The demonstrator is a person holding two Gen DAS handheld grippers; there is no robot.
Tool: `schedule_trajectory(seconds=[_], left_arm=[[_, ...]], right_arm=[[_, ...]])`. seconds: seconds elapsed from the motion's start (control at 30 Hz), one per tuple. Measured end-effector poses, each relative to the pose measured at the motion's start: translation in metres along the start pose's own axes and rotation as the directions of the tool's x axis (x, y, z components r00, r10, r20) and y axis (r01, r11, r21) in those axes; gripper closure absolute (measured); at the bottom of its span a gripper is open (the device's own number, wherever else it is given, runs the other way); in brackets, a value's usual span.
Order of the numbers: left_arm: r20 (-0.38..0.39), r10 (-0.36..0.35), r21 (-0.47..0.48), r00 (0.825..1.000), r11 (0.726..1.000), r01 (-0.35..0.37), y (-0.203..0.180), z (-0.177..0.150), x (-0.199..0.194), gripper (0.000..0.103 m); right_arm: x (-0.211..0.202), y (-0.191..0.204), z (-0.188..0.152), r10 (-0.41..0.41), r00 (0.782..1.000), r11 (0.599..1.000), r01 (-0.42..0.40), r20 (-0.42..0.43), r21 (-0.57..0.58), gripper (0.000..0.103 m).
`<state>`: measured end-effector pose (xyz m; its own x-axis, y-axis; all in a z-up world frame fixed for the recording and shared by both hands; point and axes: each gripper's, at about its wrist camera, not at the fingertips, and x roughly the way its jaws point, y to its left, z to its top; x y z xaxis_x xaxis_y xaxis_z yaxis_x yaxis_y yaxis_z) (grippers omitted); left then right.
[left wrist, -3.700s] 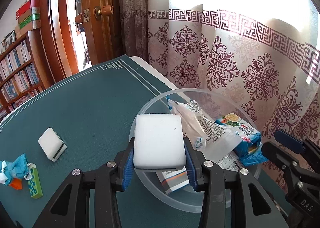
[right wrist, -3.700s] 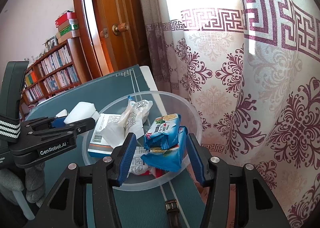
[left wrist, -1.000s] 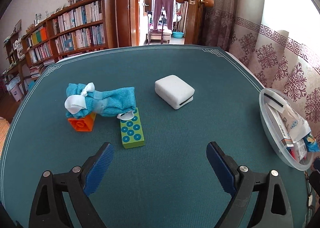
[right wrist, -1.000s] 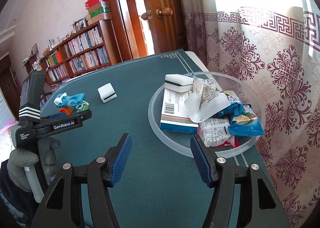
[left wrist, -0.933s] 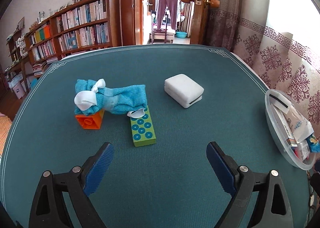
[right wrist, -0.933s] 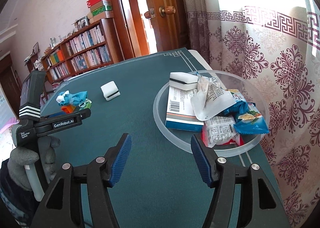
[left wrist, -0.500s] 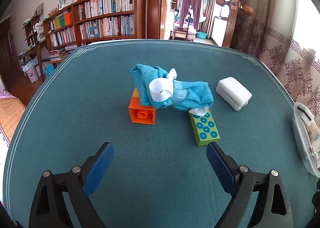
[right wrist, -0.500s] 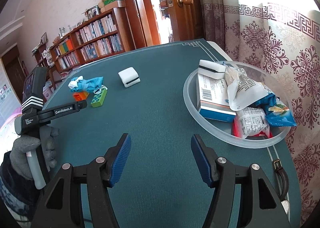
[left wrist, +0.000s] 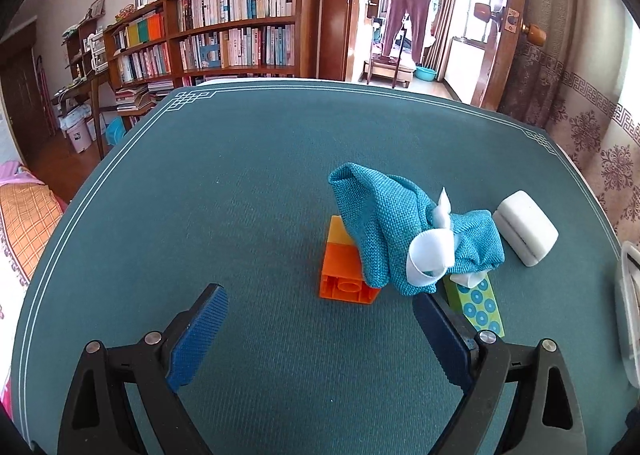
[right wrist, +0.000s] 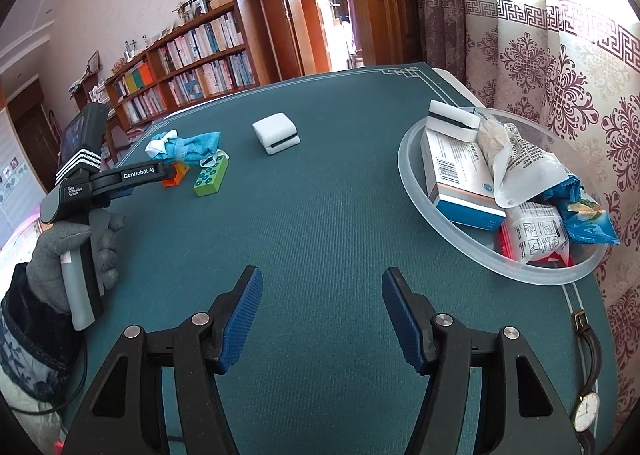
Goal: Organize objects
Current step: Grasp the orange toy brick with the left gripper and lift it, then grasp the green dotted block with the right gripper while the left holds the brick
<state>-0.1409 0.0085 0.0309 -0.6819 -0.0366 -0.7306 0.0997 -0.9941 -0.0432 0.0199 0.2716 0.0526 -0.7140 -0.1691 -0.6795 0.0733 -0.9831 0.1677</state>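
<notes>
Sponge number one now lies in the clear plastic bowl, on top of the boxed item and snack packets, where earlier the left gripper had it clamped above the rim. That gripper has since let go and swung away across the green table mat; its jaws stand wide apart and empty, aimed at the cluster still to be sorted. There the teal cloth with its white ribbon drapes over the orange brick and touches the green dotted brick, with the second white sponge just beside them. The right gripper hangs over bare mat near the bowl, jaws partly apart, holding nothing. One item is stowed, so the next pick is probably the cloth or the orange brick under it.
</notes>
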Motion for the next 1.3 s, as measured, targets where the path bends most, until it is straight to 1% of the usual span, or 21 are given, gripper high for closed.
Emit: schedule_trajectory(seconds=[0.13,0.2,0.27,0.3,0.37,0.4,0.47,0.5,0.57,0.7,0.87,1.03,1.17,1.3], left_arm=[[0.009,0.014,0.011,1.000,1.000,-0.015,-0.002,0.006,0.006,0.007],[0.013,0.017,0.022,1.000,1.000,-0.017,-0.003,0.009,0.010,0.013],[0.009,0.017,0.030,1.000,0.999,-0.018,-0.004,0.012,0.014,0.024],[0.007,0.016,0.033,1.000,0.999,-0.016,-0.004,0.013,0.016,0.026],[-0.003,0.006,0.037,1.000,0.999,-0.006,-0.004,0.013,0.020,0.038],[-0.007,-0.003,0.038,1.000,0.999,0.003,-0.004,0.013,0.022,0.041],[-0.017,-0.022,0.038,1.000,0.999,0.023,-0.003,0.010,0.024,0.055],[-0.014,-0.021,0.041,1.000,0.999,0.021,-0.003,0.009,0.024,0.057],[-0.010,-0.039,0.042,0.999,0.998,0.040,-0.001,0.008,0.021,0.070],[-0.014,-0.052,0.051,0.999,0.997,0.053,0.000,0.006,0.018,0.070],[-0.010,-0.053,0.050,0.999,0.997,0.053,0.008,-0.004,0.006,0.070],[-0.013,-0.035,0.046,0.999,0.998,0.036,0.020,-0.021,-0.010,0.070],[-0.001,-0.049,0.050,0.999,0.998,0.049,0.026,-0.034,-0.024,0.070],[0.032,-0.065,0.050,0.997,0.997,0.063,0.027,-0.039,-0.039,0.070]], right_arm=[[0.004,0.001,0.000,-0.001,1.000,1.000,0.001,-0.013,0.003,0.039],[0.006,0.001,-0.001,-0.003,1.000,1.000,0.004,-0.018,0.003,0.039],[0.007,0.002,-0.001,-0.005,1.000,1.000,0.005,-0.023,0.003,0.039],[0.008,0.002,-0.001,-0.006,1.000,1.000,0.006,-0.026,0.003,0.039],[0.010,0.003,-0.001,-0.007,0.999,1.000,0.007,-0.032,0.001,0.039],[0.011,0.004,-0.001,-0.008,0.999,1.000,0.008,-0.035,0.000,0.039],[0.013,0.006,-0.002,-0.009,0.999,1.000,0.009,-0.040,-0.002,0.039],[0.014,0.007,-0.003,-0.009,0.999,1.000,0.009,-0.042,-0.002,0.039],[0.015,0.010,-0.003,-0.009,0.999,1.000,0.009,-0.047,-0.005,0.039],[0.016,0.014,-0.002,-0.003,0.999,1.000,0.003,-0.051,-0.015,0.039],[0.019,0.018,-0.001,0.011,0.998,1.000,-0.012,-0.060,-0.017,0.039],[0.023,0.023,0.002,0.037,0.997,0.999,-0.038,-0.074,-0.010,0.039],[0.026,0.035,0.005,0.056,0.995,0.998,-0.058,-0.078,-0.033,0.039],[0.032,0.048,0.010,0.067,0.994,0.995,-0.073,-0.087,-0.066,0.039]])
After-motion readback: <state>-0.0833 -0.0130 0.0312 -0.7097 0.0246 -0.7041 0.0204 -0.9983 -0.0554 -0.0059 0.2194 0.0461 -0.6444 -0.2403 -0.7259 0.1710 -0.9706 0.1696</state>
